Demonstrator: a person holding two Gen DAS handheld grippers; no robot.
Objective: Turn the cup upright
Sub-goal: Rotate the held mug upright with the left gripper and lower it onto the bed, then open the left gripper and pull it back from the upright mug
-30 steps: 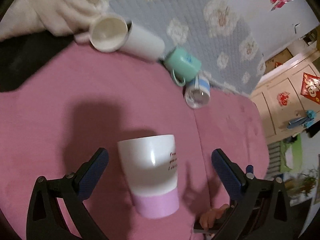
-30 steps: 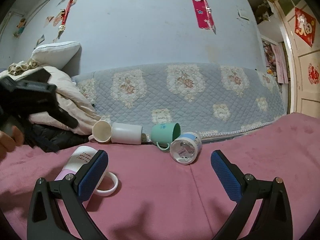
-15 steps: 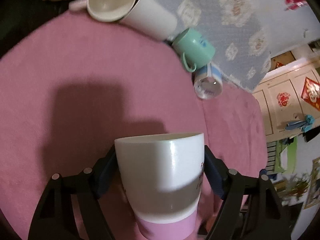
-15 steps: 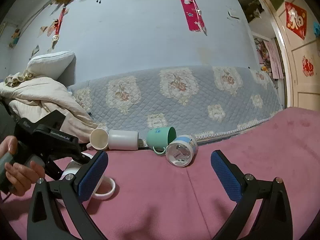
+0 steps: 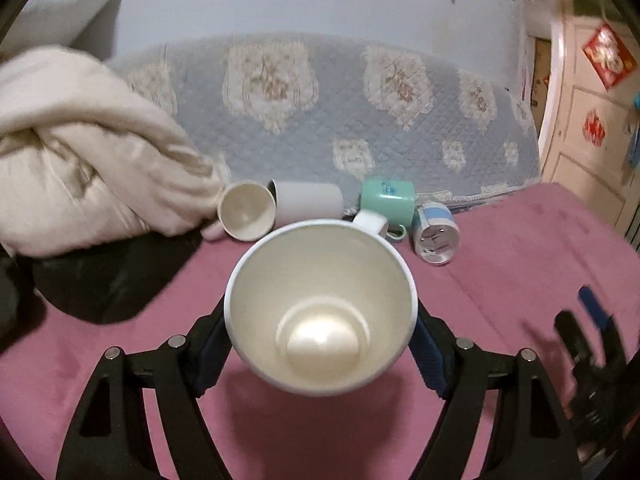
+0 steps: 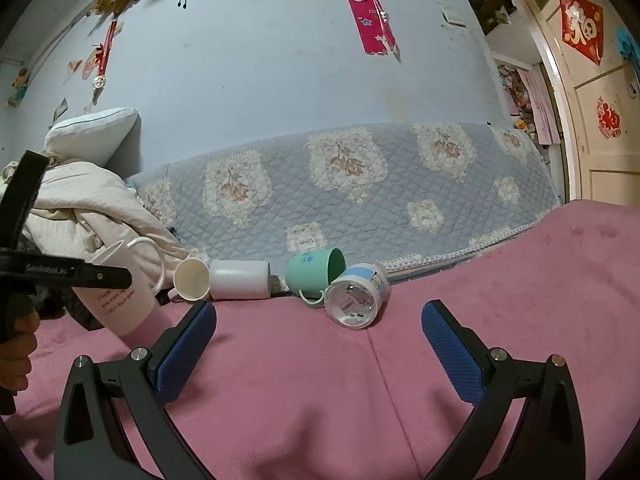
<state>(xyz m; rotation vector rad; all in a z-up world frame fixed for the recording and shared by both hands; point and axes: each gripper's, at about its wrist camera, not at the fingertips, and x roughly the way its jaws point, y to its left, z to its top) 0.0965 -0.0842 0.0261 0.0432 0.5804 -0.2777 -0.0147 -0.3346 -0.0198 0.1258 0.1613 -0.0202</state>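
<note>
My left gripper point(image 5: 320, 344) is shut on a white mug with a pink base point(image 5: 320, 304). The mug is lifted off the pink blanket and its open mouth faces the left wrist camera, handle on the far side. In the right wrist view the same mug point(image 6: 120, 292) hangs tilted at the far left, held by the left gripper's black body point(image 6: 60, 272). My right gripper point(image 6: 318, 344) is open and empty above the pink blanket point(image 6: 320, 380), and it shows blurred at the right edge of the left wrist view point(image 5: 588, 340).
Several other cups lie on their sides along the back: a cream cup point(image 6: 192, 280), a white cup point(image 6: 240, 278), a green mug point(image 6: 314, 272) and a blue-and-white cup point(image 6: 356, 296). A cream duvet point(image 6: 92, 208) is heaped at the left. A quilted grey cover point(image 6: 360, 184) lines the wall.
My left gripper closed on the mug, lifted it off the blanket and tipped it so its mouth faces the camera. The right gripper stayed open, barely moving.
</note>
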